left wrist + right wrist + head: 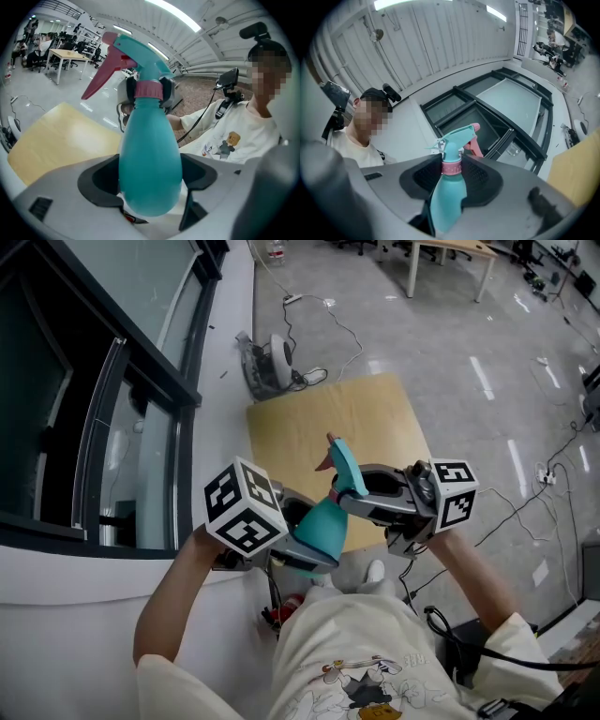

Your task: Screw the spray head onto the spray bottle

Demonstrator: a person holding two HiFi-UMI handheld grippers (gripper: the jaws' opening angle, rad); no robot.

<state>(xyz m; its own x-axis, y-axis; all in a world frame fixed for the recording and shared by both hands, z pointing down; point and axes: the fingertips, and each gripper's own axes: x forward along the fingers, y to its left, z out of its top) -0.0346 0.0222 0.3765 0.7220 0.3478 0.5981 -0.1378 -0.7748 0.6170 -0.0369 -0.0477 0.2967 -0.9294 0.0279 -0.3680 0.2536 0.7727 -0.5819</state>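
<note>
One spray bottle, one spray head, two hand-held grippers, one wooden table.

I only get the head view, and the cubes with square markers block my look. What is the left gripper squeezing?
Observer: The left gripper has its jaws pressed on the fat teal body of the spray bottle, one jaw on each side.
Operator: And what does the other one pinch?
Observer: The right gripper is closed on the pink collar, just under the spray head.
</note>
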